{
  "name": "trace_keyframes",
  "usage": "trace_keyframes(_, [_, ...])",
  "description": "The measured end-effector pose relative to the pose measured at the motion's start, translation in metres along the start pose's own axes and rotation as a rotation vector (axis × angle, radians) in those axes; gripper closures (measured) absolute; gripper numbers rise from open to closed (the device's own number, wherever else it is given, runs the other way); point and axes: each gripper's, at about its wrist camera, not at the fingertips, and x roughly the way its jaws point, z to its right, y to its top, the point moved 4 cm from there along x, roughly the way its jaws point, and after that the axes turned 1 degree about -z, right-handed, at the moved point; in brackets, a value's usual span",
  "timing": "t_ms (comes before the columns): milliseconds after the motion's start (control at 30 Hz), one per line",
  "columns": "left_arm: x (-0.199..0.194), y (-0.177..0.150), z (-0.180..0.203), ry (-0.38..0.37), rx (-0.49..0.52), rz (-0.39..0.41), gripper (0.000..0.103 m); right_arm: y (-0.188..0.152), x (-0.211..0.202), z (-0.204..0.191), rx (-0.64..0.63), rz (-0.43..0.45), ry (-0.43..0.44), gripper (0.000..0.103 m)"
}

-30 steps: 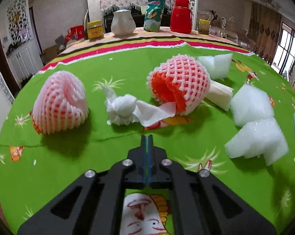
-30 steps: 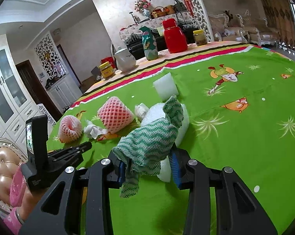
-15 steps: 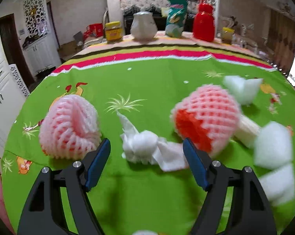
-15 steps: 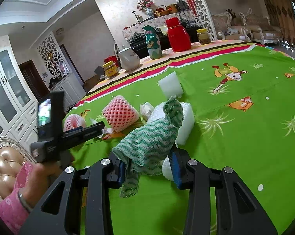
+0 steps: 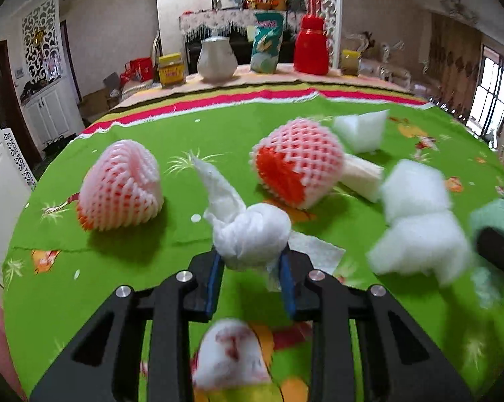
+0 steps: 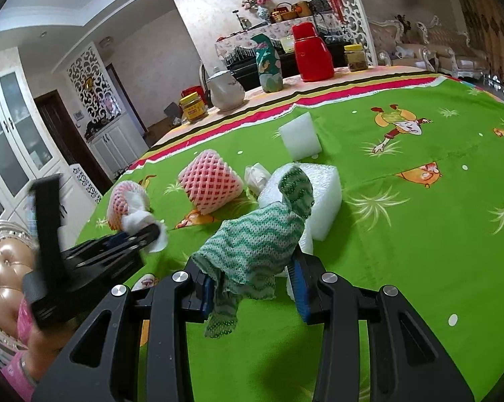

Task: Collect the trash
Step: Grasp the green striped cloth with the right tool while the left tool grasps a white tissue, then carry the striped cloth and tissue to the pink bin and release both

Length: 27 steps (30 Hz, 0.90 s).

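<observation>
My left gripper (image 5: 250,261) is shut on a crumpled white tissue (image 5: 252,231) over the green tablecloth (image 5: 134,261); it also shows in the right wrist view (image 6: 141,234) with the tissue (image 6: 141,219). Two pink foam fruit nets lie beyond, one to the left (image 5: 119,189) and one to the right (image 5: 297,160). My right gripper (image 6: 252,284) is shut on a green and white knitted cloth (image 6: 255,238). White foam blocks (image 5: 416,221) lie at the right, seen also in the right wrist view (image 6: 318,194).
At the table's far edge stand a yellow jar (image 5: 171,70), a white jug (image 5: 216,58), a green snack bag (image 5: 265,47), a red thermos (image 5: 310,45) and another jar (image 5: 349,62). Another foam block (image 6: 300,135) lies farther back. A padded chair (image 6: 0,281) stands at the left.
My left gripper opened, moved forward around the tissue and closed on it, lifting it slightly. My right gripper has kept its hold on the knitted cloth and barely moved.
</observation>
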Motion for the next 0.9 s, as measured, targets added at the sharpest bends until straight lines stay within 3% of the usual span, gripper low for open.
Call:
trace_keyframes(333, [-0.072,-0.038,-0.014,-0.022,-0.038,0.086,0.074,-0.010,0.005,-0.030,-0.142,-0.025,0.012,0.066])
trace_keyframes(467, [-0.095,-0.058,-0.022,-0.050,-0.043,0.097,0.074,-0.021,0.006,-0.058,-0.232,-0.051,0.081,0.066])
trace_keyframes(567, [-0.117,-0.072,-0.031,-0.057,-0.032,0.124,0.074,-0.028,-0.006,-0.082,-0.314,-0.027,0.075,0.066])
trace_keyframes(900, [-0.185,-0.101,-0.061,-0.077,-0.039,0.232,0.073,-0.069,-0.051,-0.138,-0.393,0.031,0.104,0.066])
